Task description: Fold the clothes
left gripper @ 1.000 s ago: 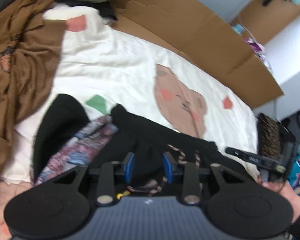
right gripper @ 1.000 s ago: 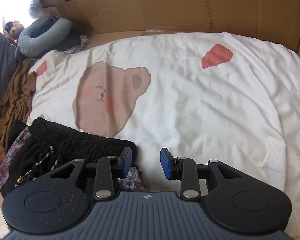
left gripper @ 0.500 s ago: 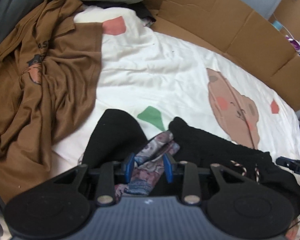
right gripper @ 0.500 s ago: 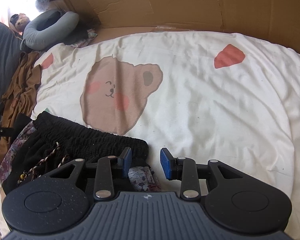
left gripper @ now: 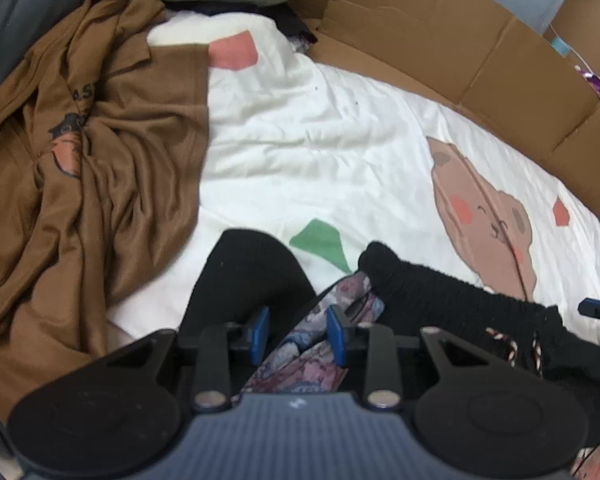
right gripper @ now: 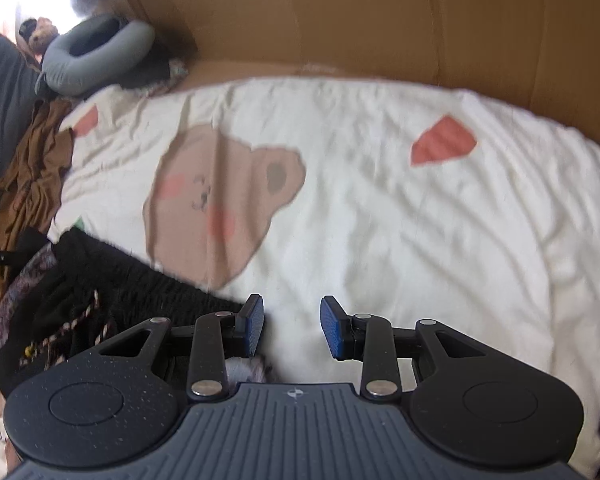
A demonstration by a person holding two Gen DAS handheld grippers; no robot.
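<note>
I'm seeing a black garment [left gripper: 440, 292] showing purple floral lining [left gripper: 312, 356], a brown shirt [left gripper: 100, 168] at nine o'clock, and a cream bear-print sheet [left gripper: 320, 152].

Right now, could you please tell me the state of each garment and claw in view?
left claw: open, over the patterned fabric
right claw: open, empty
black patterned garment: bunched, unfolded
brown shirt: crumpled, unfolded
bear sheet: spread, wrinkled

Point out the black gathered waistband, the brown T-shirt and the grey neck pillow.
black gathered waistband [left gripper: 440, 292]: left wrist view, middle of the ruched band.
brown T-shirt [left gripper: 112, 184]: left wrist view, crumpled body of the shirt.
grey neck pillow [right gripper: 112, 46]: right wrist view, right-hand curve of its ring.
</note>
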